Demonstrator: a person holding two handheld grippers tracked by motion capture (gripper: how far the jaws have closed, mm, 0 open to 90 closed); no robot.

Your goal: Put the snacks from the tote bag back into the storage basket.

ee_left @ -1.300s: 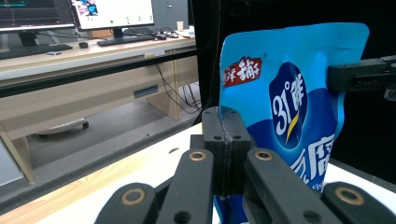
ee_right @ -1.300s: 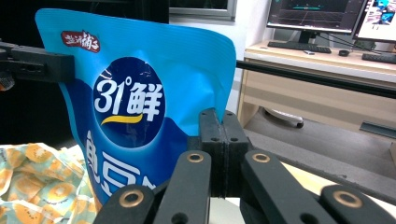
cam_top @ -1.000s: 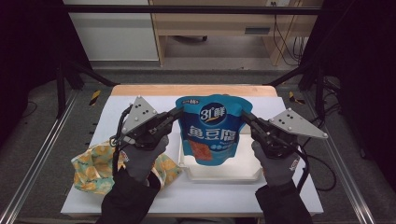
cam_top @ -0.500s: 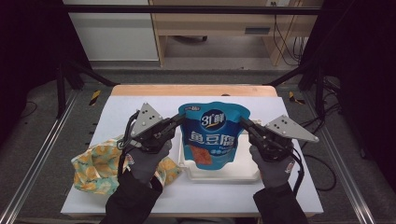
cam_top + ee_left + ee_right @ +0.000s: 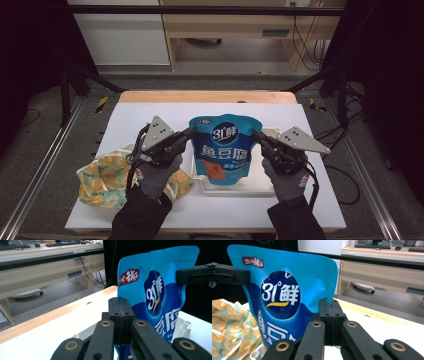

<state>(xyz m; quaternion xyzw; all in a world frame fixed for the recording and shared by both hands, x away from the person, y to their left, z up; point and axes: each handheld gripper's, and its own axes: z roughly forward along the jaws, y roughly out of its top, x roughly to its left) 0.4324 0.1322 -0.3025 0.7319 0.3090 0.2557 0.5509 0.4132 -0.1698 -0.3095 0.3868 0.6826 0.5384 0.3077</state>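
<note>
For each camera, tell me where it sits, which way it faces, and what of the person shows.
High view: above the person's side, looking forward and down on the table; forearms, left gripper, right gripper, blue bag over the white tray.
Left gripper view: along its shut jaws clamping the bag edge.
Right gripper view: along its shut jaws on the opposite edge.
Shared: the bag, and each shows the other gripper.

White tray (image 5: 260,186) mostly behind blue pouch (image 5: 223,150)

Yellow-patterned bag (image 5: 102,177) at table's left, white tray (image 5: 260,182) — pale desk (image 5: 230,25) beyond
</note>
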